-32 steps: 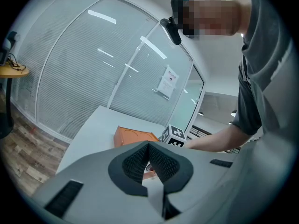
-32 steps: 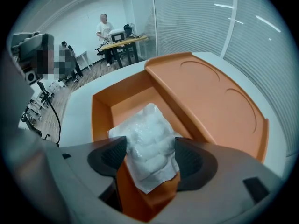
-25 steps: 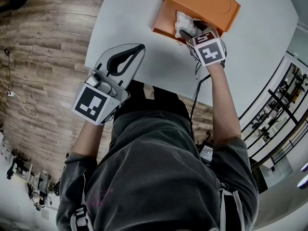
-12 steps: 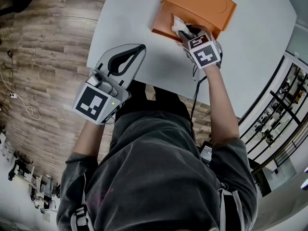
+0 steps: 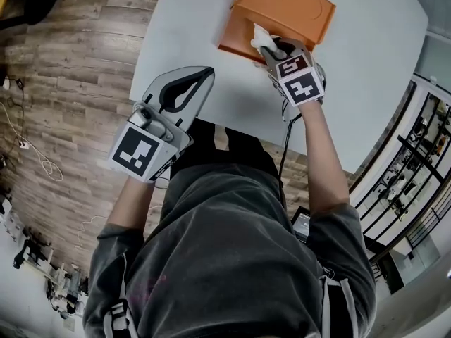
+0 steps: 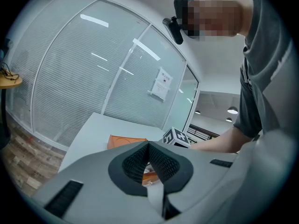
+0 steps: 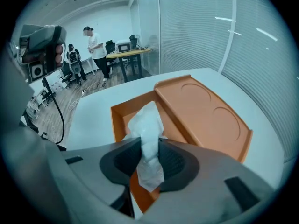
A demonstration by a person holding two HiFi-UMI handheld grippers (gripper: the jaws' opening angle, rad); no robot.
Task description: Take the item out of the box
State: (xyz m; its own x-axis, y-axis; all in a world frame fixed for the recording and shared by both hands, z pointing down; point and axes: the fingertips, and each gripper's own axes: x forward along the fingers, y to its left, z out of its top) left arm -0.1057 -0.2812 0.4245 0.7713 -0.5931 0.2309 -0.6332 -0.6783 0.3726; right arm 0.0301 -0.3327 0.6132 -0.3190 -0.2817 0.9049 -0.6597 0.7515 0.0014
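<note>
From the head view we see a white table (image 5: 366, 62) on a brown wood floor (image 5: 63, 83). An orange box (image 5: 296, 9) sits at the far side of the table. The right gripper (image 5: 271, 48) points down at the near edge of the box. It has just been closing, and now it pinches a white bag (image 5: 261, 37). The left gripper (image 5: 204, 72) hangs over the near edge of the table, well apart from the box.

In the left gripper view the jaws meet at their tips with nothing between them. Behind them is a glass wall (image 6: 93, 78) with blinds and a sheet of paper (image 6: 161, 84) stuck on it.

In the right gripper view the jaws squeeze the bag in its middle. One end sticks up over the open box and the other hangs down below the pads. The lid (image 7: 201, 111) lies open and flat beside the box. Far back there is a desk (image 7: 126, 54), and a person (image 7: 96, 43) stands by it.

A second ago the bag looked fat and sat low in the box, with the right gripper just behind it. Now the bag looks thin and squeezed, and it sticks up above the edge of the box. The left gripper is in about the same spot.
</note>
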